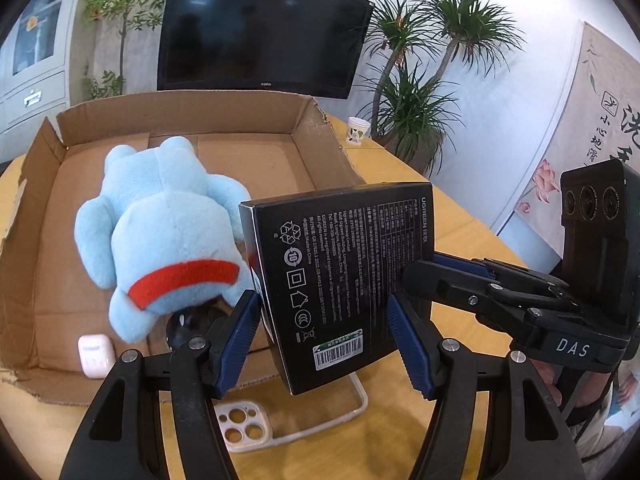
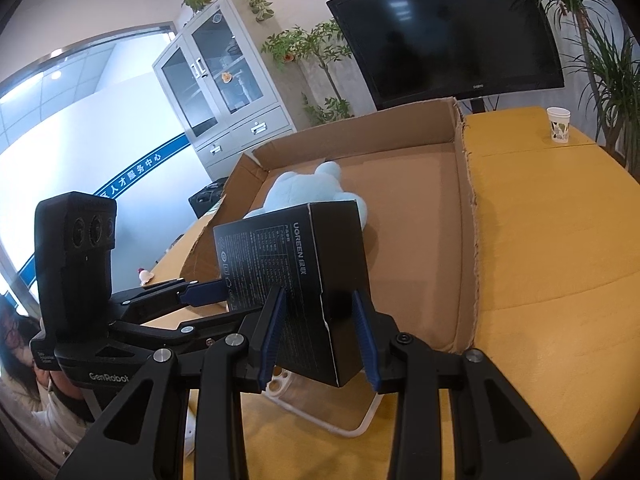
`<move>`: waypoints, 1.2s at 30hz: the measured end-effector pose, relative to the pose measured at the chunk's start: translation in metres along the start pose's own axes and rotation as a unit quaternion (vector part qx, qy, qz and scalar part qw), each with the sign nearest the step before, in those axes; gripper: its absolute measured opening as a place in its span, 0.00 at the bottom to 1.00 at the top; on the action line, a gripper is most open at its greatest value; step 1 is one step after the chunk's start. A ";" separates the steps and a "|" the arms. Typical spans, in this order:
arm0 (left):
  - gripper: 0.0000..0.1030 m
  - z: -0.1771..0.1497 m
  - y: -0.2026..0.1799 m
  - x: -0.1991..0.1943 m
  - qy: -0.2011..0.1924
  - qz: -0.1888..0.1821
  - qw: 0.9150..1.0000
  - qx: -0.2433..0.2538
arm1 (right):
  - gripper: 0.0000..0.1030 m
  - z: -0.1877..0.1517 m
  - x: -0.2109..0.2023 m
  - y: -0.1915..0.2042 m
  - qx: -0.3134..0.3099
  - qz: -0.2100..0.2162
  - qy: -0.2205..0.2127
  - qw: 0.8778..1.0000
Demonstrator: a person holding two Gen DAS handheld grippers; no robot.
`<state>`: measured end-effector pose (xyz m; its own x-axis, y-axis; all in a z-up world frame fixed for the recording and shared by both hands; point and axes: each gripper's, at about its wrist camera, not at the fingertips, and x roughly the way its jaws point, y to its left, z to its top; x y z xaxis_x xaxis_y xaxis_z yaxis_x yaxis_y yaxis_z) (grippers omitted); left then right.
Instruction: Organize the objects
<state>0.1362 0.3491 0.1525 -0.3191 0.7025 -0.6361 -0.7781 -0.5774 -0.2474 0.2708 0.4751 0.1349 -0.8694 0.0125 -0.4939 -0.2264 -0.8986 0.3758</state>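
Observation:
A black UGREEN box [image 1: 340, 272] [image 2: 296, 272] hangs tilted above the yellow table, just before the near edge of the open cardboard box [image 1: 320, 128] [image 2: 460, 208]. My left gripper [image 1: 324, 304] is shut on its lower end, one blue pad on each side. My right gripper [image 2: 318, 296] is shut on the same box and reaches in from the right in the left wrist view [image 1: 424, 272]. In the right wrist view the left gripper [image 2: 208, 294] comes in from the left. A light-blue plush toy [image 1: 160, 220] [image 2: 304, 188] lies inside the cardboard box.
A white earbud case [image 1: 95, 354] and a dark round object [image 1: 188, 320] lie in the cardboard box near the plush. A pale phone case [image 1: 240, 424] rests on the table below the held box. A paper cup [image 1: 357, 130] [image 2: 558, 124] stands far right. A person sits behind the grippers.

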 end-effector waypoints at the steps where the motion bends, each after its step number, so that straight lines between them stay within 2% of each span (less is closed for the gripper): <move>1: 0.63 0.001 0.000 0.003 0.002 0.000 1.000 0.001 | 0.31 0.001 0.002 -0.002 0.001 -0.001 0.000 1.000; 18: 0.63 0.007 0.010 0.056 0.040 -0.004 0.999 -0.004 | 0.31 0.005 0.027 -0.029 0.012 -0.032 0.017 0.999; 25: 0.63 0.001 0.021 0.080 0.060 -0.011 0.998 -0.021 | 0.31 0.002 0.044 -0.039 0.015 -0.051 0.035 0.998; 29: 0.64 0.001 0.019 0.071 0.041 -0.008 0.999 -0.015 | 0.32 0.001 0.046 -0.036 0.003 -0.067 0.032 0.997; 30: 0.65 0.002 0.018 0.065 0.034 -0.005 0.999 -0.013 | 0.37 0.002 0.044 -0.032 -0.006 -0.077 0.028 0.997; 32: 0.68 0.006 0.016 0.040 0.006 0.001 1.000 -0.003 | 0.54 0.003 0.035 -0.020 -0.030 -0.108 0.011 0.994; 33: 0.73 0.008 0.016 0.027 -0.010 0.002 1.000 0.000 | 0.65 0.005 0.027 -0.013 -0.042 -0.113 -0.003 0.993; 36: 0.84 0.008 0.023 -0.027 -0.059 0.004 0.998 -0.002 | 0.79 0.010 0.000 0.012 -0.078 -0.100 -0.035 0.991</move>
<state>0.1227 0.3201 0.1703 -0.3869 0.7414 -0.5483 -0.7733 -0.5847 -0.2450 0.2640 0.4684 0.1476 -0.8434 0.2237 -0.4884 -0.3321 -0.9318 0.1467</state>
